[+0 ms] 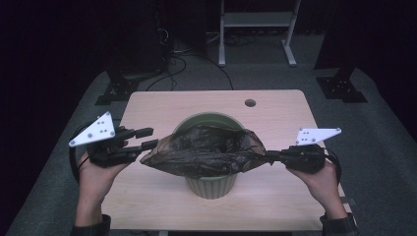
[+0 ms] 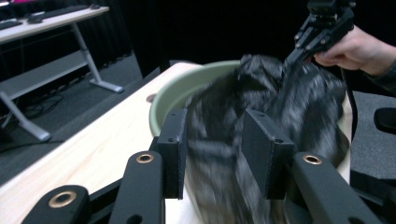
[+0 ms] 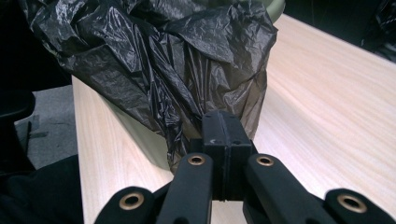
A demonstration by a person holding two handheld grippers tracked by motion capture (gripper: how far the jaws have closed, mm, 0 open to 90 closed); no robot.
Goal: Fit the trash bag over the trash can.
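A pale green bin [image 1: 211, 185] stands in the middle of the wooden table [image 1: 285, 108]. A crumpled black plastic bag [image 1: 206, 150] is stretched across its mouth. My left gripper [image 1: 150, 138] is at the bag's left end with its jaws apart. In the left gripper view the blurred bag [image 2: 280, 93] lies between the pads [image 2: 173, 154] without being pinched, and the bin rim [image 2: 187, 88] is behind it. My right gripper [image 1: 270, 156] is shut on the bag's right end. The right gripper view shows the jaws [image 3: 223, 126] clamped on a fold of the bag [image 3: 163, 56].
The table has a round cable hole [image 1: 250, 103] near its far edge. Behind it are a white desk frame [image 1: 255, 19], cables on the floor [image 1: 172, 54] and black stands at both far corners. Bare tabletop [image 3: 327, 93] lies beside the bin.
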